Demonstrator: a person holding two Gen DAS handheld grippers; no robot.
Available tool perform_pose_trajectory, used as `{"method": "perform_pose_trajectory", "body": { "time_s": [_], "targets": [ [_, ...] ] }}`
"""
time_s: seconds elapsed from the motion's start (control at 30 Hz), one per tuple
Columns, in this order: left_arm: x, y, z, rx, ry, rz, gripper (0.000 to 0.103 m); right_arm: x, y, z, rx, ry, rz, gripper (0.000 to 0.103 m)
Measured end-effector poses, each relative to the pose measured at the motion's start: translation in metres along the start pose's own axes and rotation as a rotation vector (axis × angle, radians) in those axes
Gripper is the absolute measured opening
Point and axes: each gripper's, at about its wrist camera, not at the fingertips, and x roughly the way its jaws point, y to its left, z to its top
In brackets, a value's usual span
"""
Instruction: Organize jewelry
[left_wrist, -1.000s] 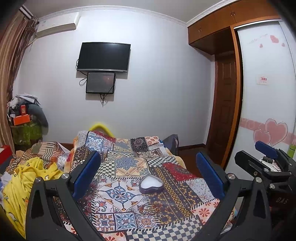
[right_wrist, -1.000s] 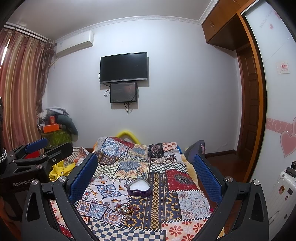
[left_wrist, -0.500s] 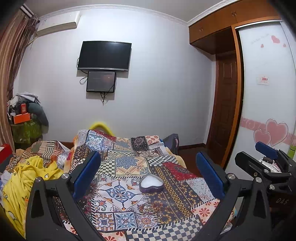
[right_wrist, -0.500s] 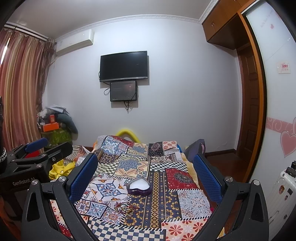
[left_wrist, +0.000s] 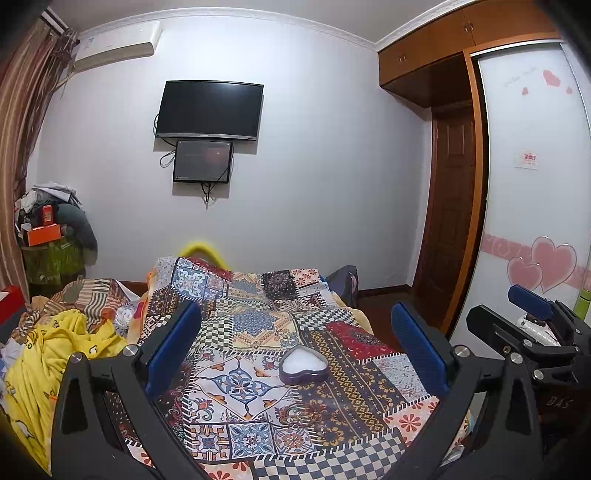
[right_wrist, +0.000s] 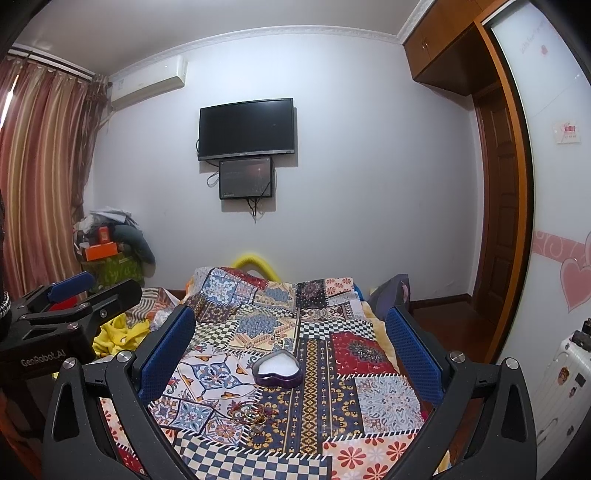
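Right wrist view: bed (right_wrist: 388, 398) under a patchwork quilt; wall TV (right_wrist: 246, 128) beyond. Left hand-held gripper (right_wrist: 64, 295), marked "GenRobot.AI", hangs at the left edge; whether it is open cannot be told here. Left wrist view shows its jaws wide apart, empty. Right hand-held gripper (right_wrist: 290, 347) likewise wide apart, empty. Heart-shaped box (right_wrist: 277, 368) sits mid-quilt; jewelry pile (right_wrist: 251, 412) lies just nearer the camera.

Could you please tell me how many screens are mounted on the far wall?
2. A large dark television hangs at the middle of the wall, and a smaller screen sits directly beneath it, with cables dangling below. Nothing suggests that others are hidden.
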Motion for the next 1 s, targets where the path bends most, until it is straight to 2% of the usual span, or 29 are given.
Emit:
{"method": "perform_pose_trajectory", "body": {
  "time_s": [0.2, 0.37, 0.67, 0.73, 0.9, 1.0],
  "targets": [
    [0.008, 0.007, -0.002, -0.013, 0.019, 0.015, 0.103, 0.008, -0.004, -0.001, 0.006, 0.029, 0.001, 0.102],
    [0.026, 0.017, -0.009, -0.027, 0.066, 0.035, 0.103, 0.022, -0.006, -0.009, 0.002, 0.077, -0.01, 0.102],
    [0.08, 0.043, -0.042, -0.027, 0.221, 0.11, 0.103, 0.068, -0.013, -0.043, -0.013, 0.249, -0.044, 0.102],
    [0.092, 0.048, -0.051, -0.027, 0.259, 0.124, 0.101, 0.08, -0.015, -0.056, -0.013, 0.302, -0.047, 0.102],
    [0.121, 0.052, -0.078, 0.002, 0.372, 0.124, 0.085, 0.099, -0.015, -0.08, -0.029, 0.409, -0.021, 0.102],
    [0.135, 0.053, -0.094, 0.009, 0.445, 0.098, 0.075, 0.109, -0.013, -0.092, -0.034, 0.474, 0.032, 0.089]
  ]
}}
